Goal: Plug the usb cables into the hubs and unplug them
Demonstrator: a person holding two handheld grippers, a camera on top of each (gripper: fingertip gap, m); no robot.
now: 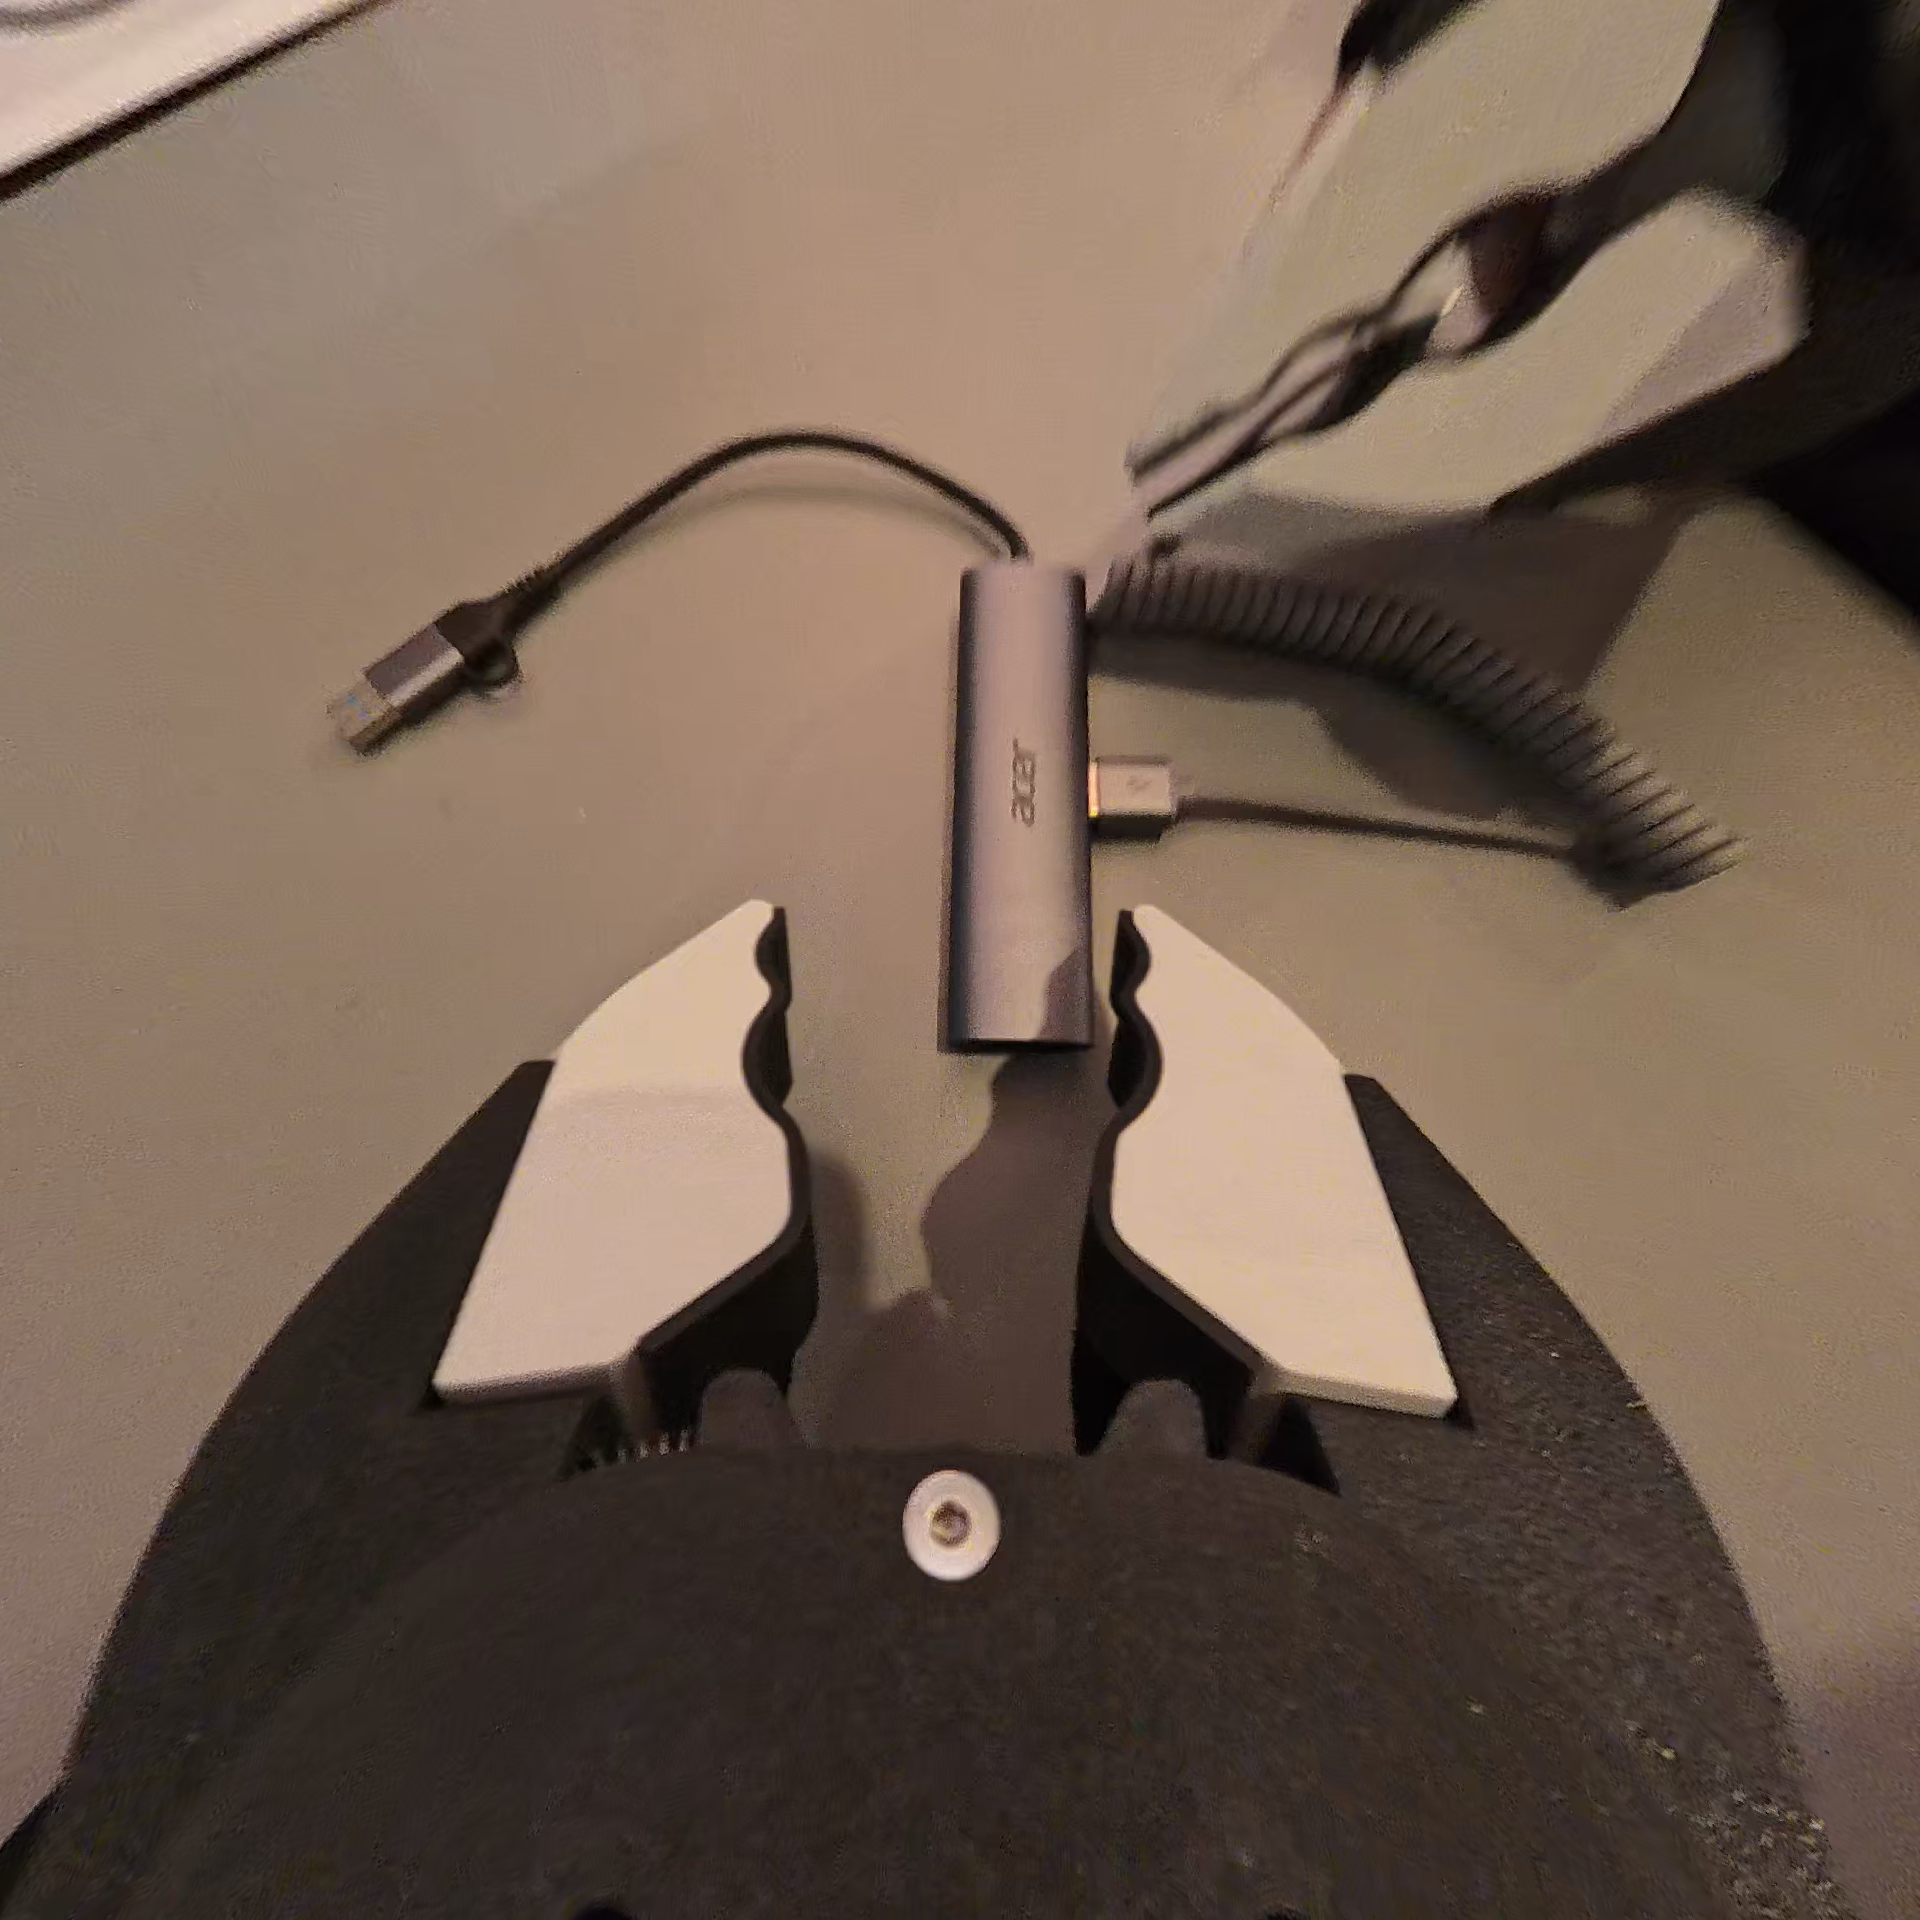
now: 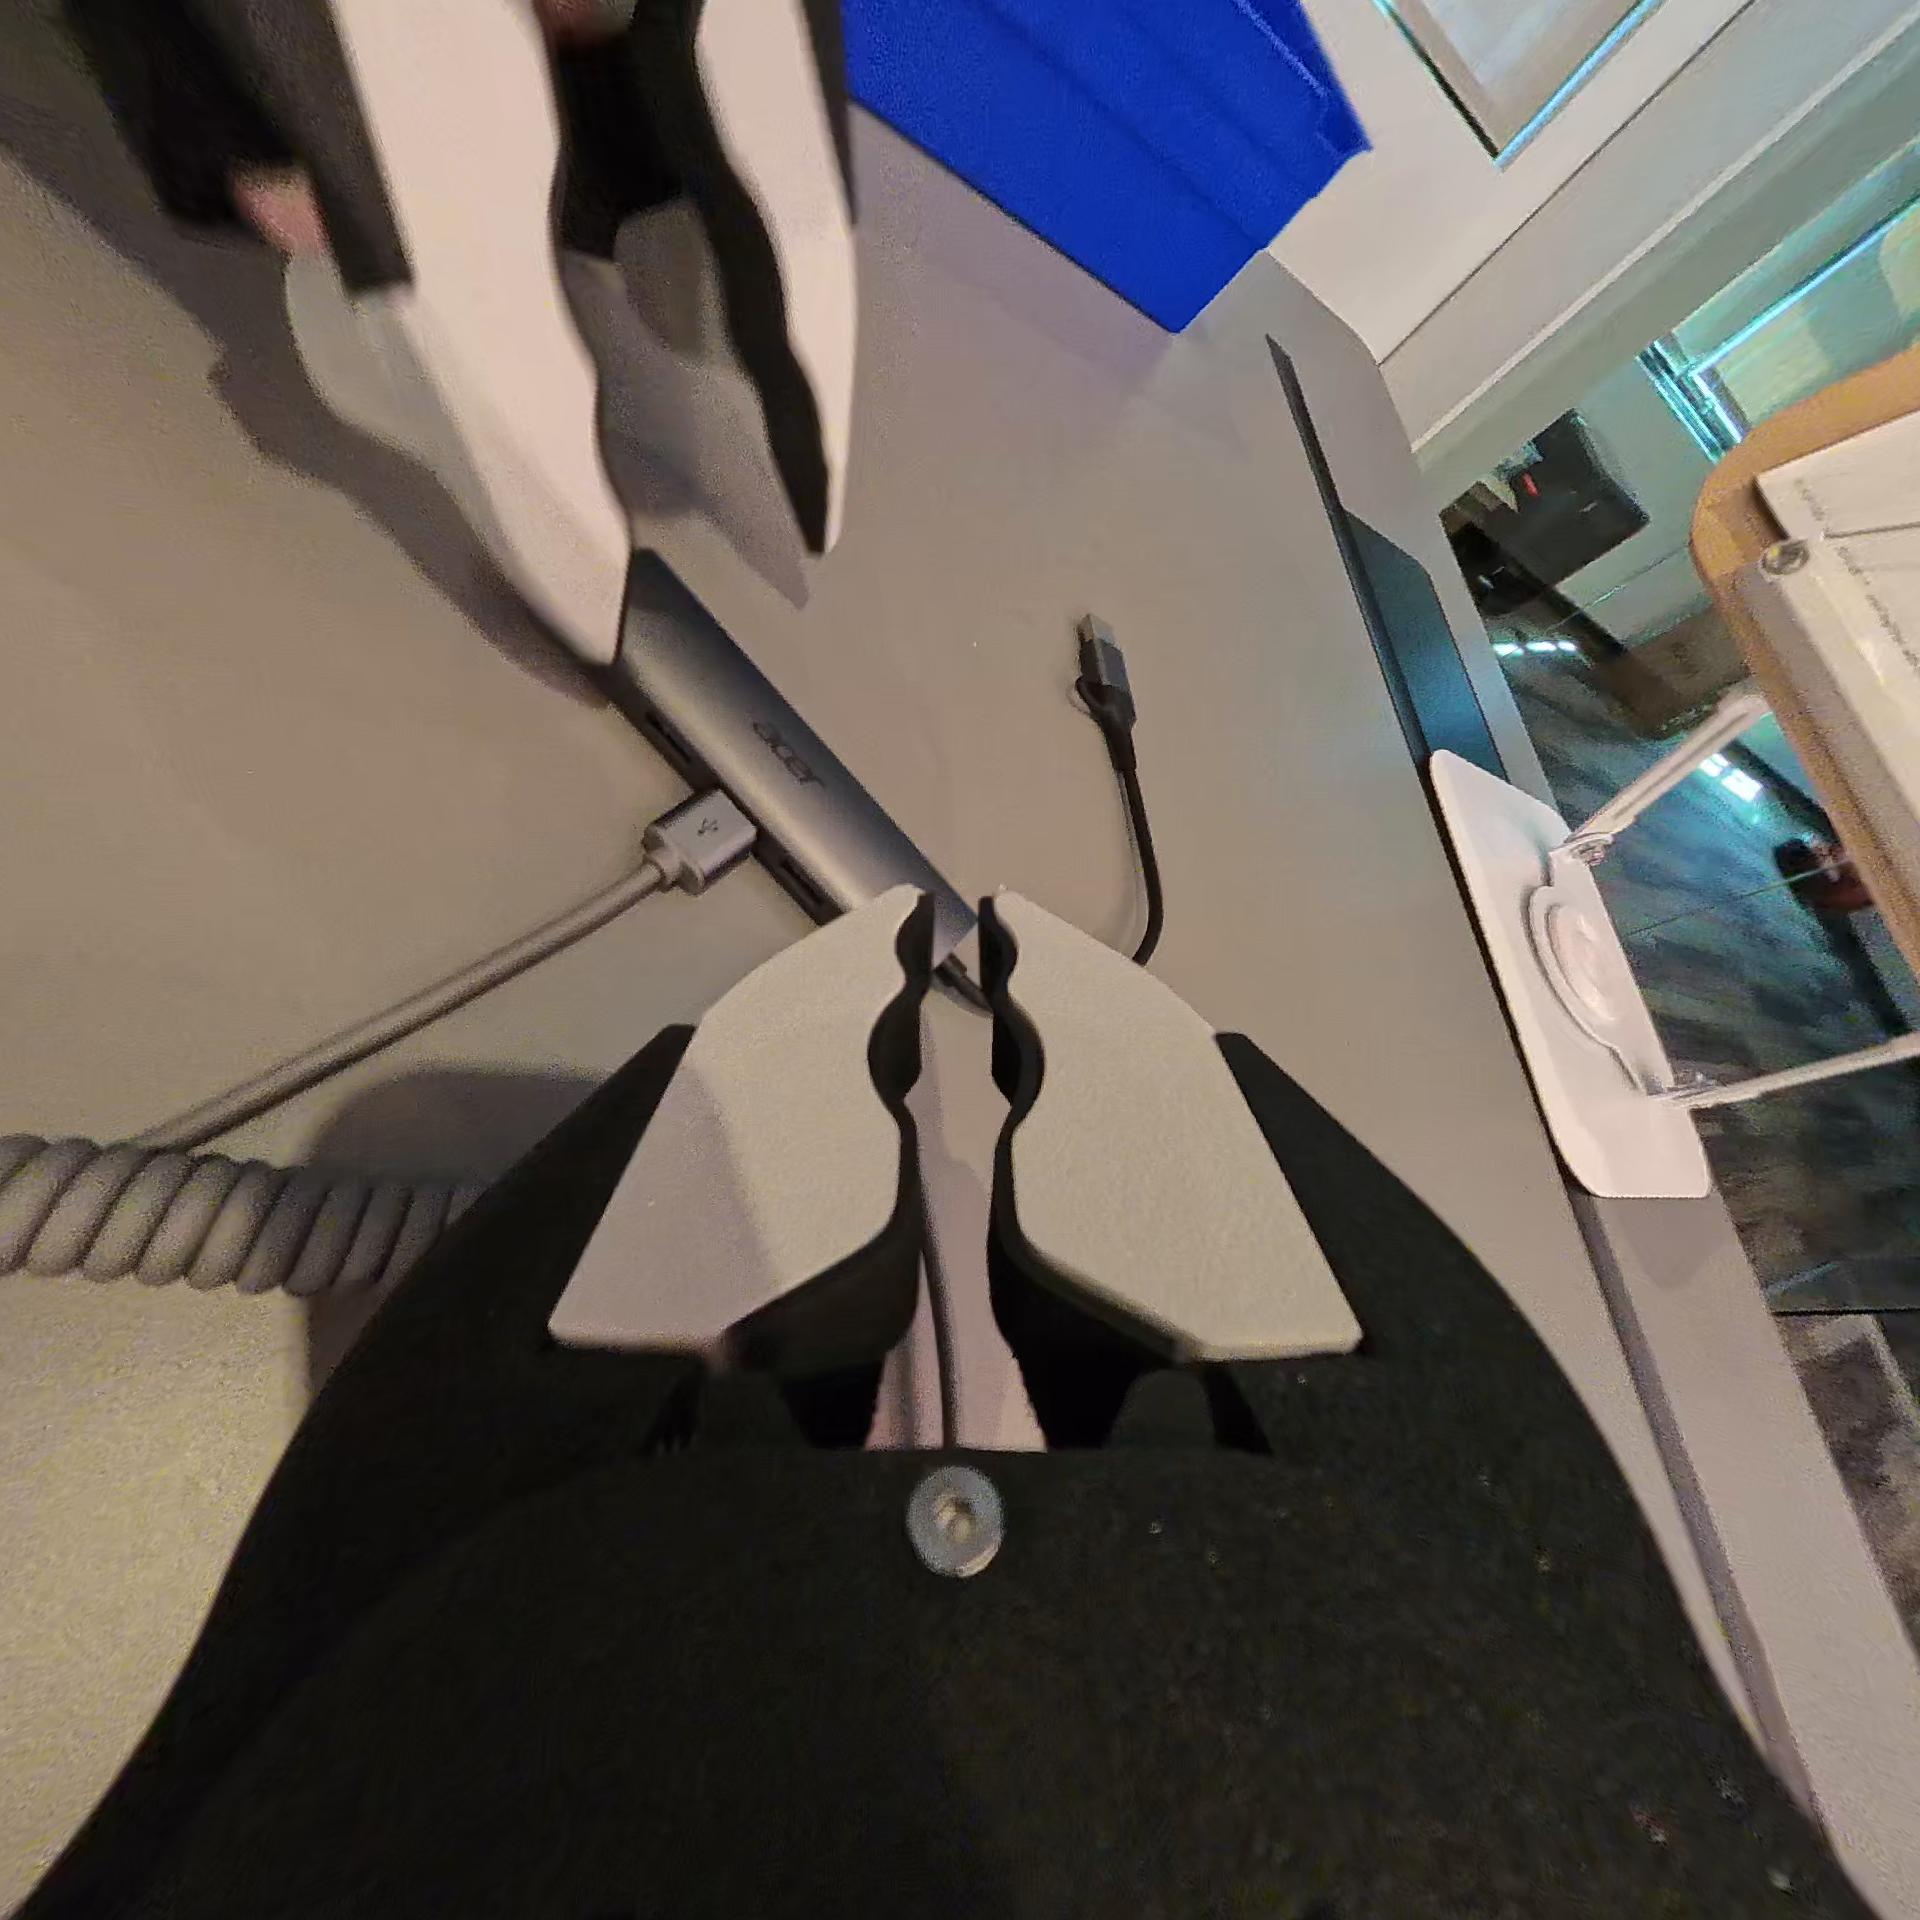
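Observation:
A grey USB hub lies flat on the grey table. A silver USB plug on a grey coiled cable sits in one of its side ports. The hub's own black cable ends in a loose plug on the table. My left gripper is open, and the hub's near end lies between its fingertips without touching them. My right gripper is almost shut with a thin gap. It hovers over the hub's cable end and I see nothing held in it. It is blurred in the left wrist view.
A blue bin stands at the back of the table. The table edge runs close on the right of the right wrist view. A white base with a clear stand is fixed there. A white object lies at the far left corner. From the left gripper's tips to the silver USB plug is close to 4 cm. The right camera catches it too, in the right wrist view.

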